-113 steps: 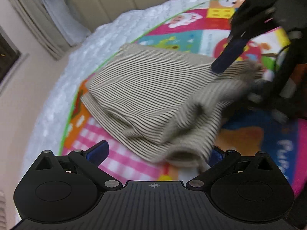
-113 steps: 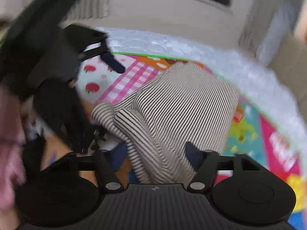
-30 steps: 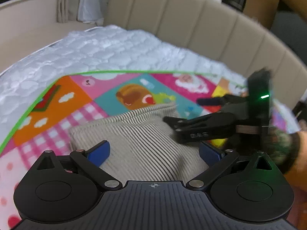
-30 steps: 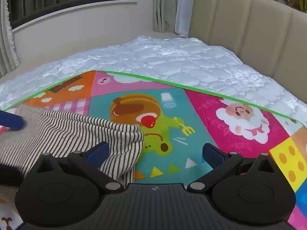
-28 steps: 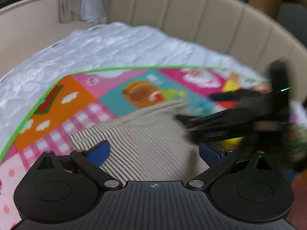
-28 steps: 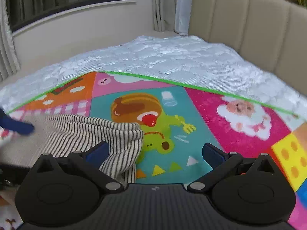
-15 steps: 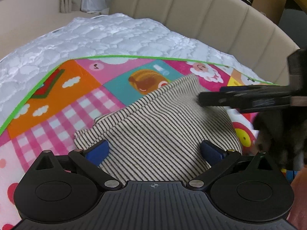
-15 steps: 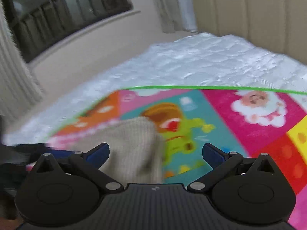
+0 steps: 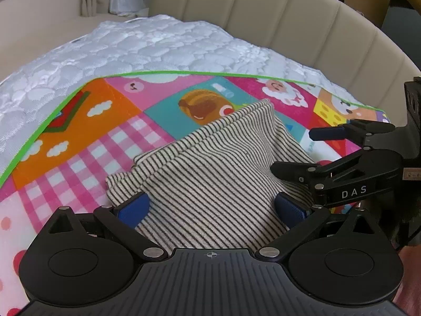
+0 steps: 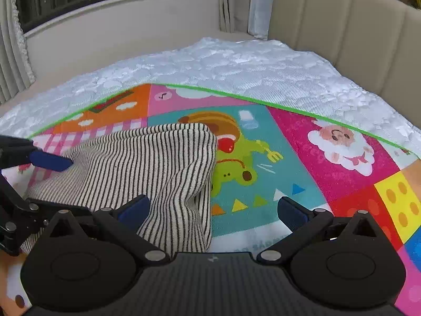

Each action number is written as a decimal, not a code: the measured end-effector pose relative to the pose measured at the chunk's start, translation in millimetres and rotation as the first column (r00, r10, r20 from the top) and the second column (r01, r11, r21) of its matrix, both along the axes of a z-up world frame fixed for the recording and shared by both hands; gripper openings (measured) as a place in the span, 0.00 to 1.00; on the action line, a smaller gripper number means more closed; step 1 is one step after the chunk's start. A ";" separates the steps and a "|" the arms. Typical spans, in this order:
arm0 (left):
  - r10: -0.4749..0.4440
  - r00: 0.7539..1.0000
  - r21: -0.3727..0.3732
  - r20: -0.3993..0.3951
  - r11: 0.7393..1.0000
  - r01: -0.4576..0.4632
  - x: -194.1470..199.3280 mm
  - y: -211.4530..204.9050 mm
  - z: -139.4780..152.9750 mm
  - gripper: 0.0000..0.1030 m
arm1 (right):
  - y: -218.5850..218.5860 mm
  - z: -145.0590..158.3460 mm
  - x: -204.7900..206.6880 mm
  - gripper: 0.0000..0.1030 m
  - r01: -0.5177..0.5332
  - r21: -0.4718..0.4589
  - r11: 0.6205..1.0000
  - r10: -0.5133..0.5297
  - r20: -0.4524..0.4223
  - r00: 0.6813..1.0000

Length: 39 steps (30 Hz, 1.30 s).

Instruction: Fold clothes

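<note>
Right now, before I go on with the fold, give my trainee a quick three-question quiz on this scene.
1. True or false: the striped garment lies on the colourful play mat.
2. The left gripper is: A) shut on cloth, B) open, C) out of view.
3. Fill in: the white quilted cover borders the mat's ____ edge trim.

Key: 1 true; 2 B; 3 green. The right gripper is open too.

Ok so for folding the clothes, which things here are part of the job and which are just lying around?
Part of the job:
striped garment, folded on the mat
left gripper, open
right gripper, open

Just there:
colourful play mat
white quilted bedcover
beige padded headboard
curtains
</note>
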<state>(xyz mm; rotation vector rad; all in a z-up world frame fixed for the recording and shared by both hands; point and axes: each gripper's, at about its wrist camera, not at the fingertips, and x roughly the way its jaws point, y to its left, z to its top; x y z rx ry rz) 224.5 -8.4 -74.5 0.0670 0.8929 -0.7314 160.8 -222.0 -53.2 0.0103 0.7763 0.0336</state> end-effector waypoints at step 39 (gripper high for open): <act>0.021 0.974 -0.131 -0.225 0.990 -0.052 88.4 11.5 -12.0 1.00 | -16.3 -8.0 -40.0 0.62 0.075 0.451 0.890 0.056 -0.269 0.962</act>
